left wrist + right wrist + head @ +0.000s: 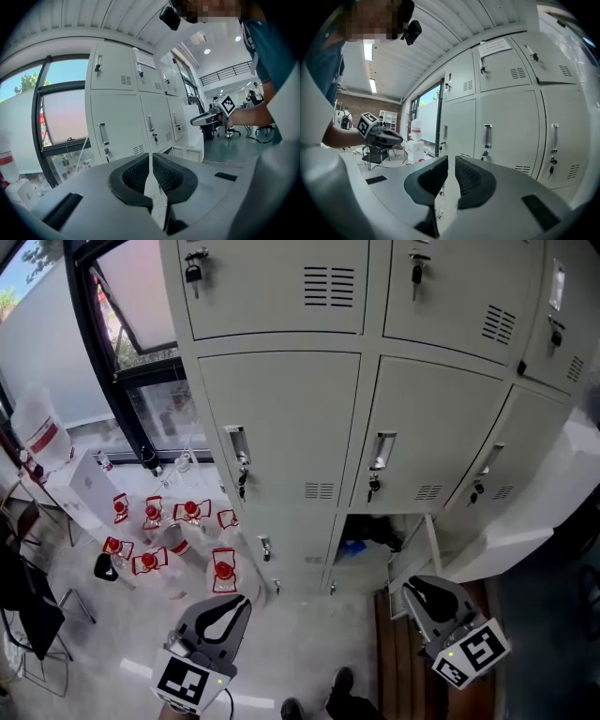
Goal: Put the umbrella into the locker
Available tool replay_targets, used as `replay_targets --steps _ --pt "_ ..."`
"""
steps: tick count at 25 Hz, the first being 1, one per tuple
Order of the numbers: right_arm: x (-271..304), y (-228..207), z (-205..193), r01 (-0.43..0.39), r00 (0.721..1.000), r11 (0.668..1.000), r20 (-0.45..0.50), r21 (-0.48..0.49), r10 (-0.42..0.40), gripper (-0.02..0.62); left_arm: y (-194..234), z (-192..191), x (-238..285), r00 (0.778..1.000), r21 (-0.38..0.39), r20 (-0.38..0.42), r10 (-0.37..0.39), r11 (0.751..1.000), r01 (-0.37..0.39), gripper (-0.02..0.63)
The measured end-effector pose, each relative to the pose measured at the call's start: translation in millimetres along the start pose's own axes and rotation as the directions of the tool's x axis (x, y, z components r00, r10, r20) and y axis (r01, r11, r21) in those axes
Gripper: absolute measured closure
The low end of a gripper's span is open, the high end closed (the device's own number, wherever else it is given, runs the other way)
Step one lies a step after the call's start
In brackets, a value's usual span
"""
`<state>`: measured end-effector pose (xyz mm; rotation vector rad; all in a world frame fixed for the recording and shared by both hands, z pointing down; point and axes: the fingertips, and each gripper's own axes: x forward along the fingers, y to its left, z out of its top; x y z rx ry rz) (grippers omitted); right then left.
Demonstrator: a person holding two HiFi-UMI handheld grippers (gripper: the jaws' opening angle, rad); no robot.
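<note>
head view: pale grey lockers (281, 399) are seen on a light floor (300, 652) beside a window (141, 306). one bottom compartment (361, 523) is open. a dark bundle (384, 532) with a blue patch is lodged inside, too small to be confirmed as the umbrella.
left gripper view: the left gripper (151, 157) is seen pressed together, empty.
right gripper view: the right gripper (451, 161) is seen narrowly apart, with nothing between.

We record tall pale-grey lockers (281, 409) in smooth, satin-painted sheet metal; their recessed door handles (382, 451) in bright polished metal; brown slatted floor boards (389, 671) in matt wood.
</note>
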<state>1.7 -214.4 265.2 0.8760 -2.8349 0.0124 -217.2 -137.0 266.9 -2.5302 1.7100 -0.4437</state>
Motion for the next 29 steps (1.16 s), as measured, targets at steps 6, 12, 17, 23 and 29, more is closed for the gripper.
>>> replay_targets --steps 6,12,17,23,29 --pt "-42 63 40 -0.057 0.998 0.997 -0.005 0.042 0.057 0.557 0 26 -55 0.999 0.011 0.044 0.028 1.000 -0.029 0.566" --pt "-64 113 57 -0.087 0.996 0.996 -0.022 0.036 0.088 0.558 -10 34 -95 0.998 0.063 0.067 0.018 0.998 -0.022 0.566" --pt "-74 134 62 -0.084 0.996 0.996 -0.037 0.011 0.084 0.558 -15 34 -117 0.997 0.063 0.078 0.016 0.998 -0.021 0.566" --pt "-79 150 63 -0.073 0.997 0.997 -0.042 -0.005 0.072 0.558 -15 32 -131 0.996 0.058 0.087 0.011 0.998 -0.016 0.566" --pt "-84 159 62 -0.061 0.997 0.998 -0.042 -0.009 0.060 0.558 -16 32 -141 0.994 0.075 0.108 0.008 0.997 -0.016 0.566"
